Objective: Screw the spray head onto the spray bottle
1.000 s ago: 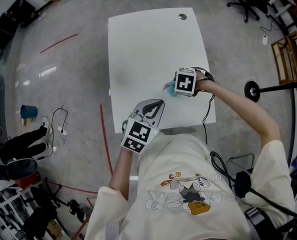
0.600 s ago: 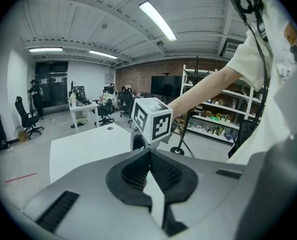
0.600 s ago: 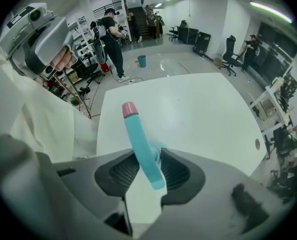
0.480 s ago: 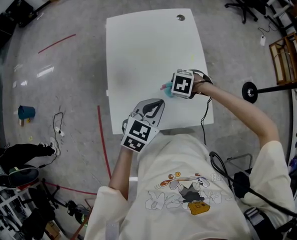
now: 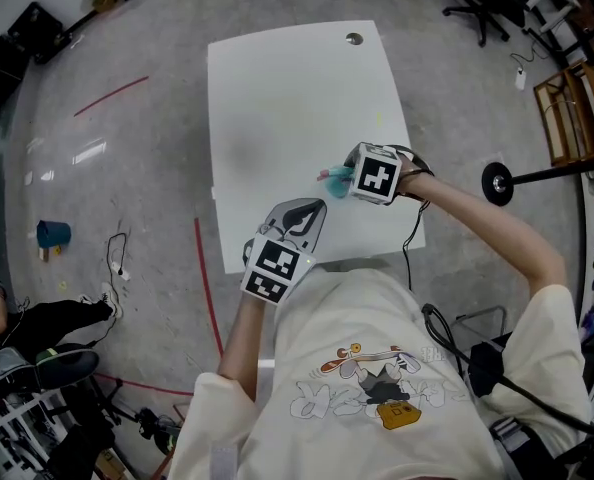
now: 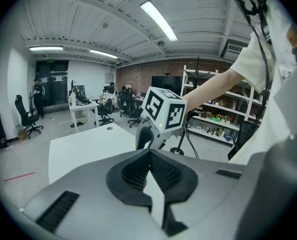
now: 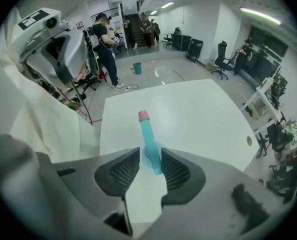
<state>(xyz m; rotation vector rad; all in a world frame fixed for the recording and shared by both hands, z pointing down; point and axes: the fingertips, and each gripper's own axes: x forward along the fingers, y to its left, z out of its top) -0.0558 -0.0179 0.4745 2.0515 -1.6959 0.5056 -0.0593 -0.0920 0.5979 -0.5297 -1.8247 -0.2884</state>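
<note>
A teal spray head (image 7: 150, 143) with a pink nozzle tip (image 7: 143, 115) stands between the jaws of my right gripper (image 7: 150, 160), which is shut on it and points steeply down at the white table (image 7: 198, 119). In the head view the spray head (image 5: 334, 175) sticks out to the left of the right gripper (image 5: 350, 179), near the table's right edge. The bottle below it is hidden by the gripper. My left gripper (image 5: 308, 214) hovers over the table's near edge, shut and empty; its jaws meet in the left gripper view (image 6: 149, 168).
The table (image 5: 287, 98) has a cable hole (image 5: 354, 39) at its far right corner. A round-footed stand (image 5: 497, 181) is on the floor to the right. Office chairs and shelves stand further off, and people (image 7: 106, 39) stand across the room.
The right gripper has rolled a little around the spray head, so its marker cube shows a different tilt. The left gripper has stayed where it was.
</note>
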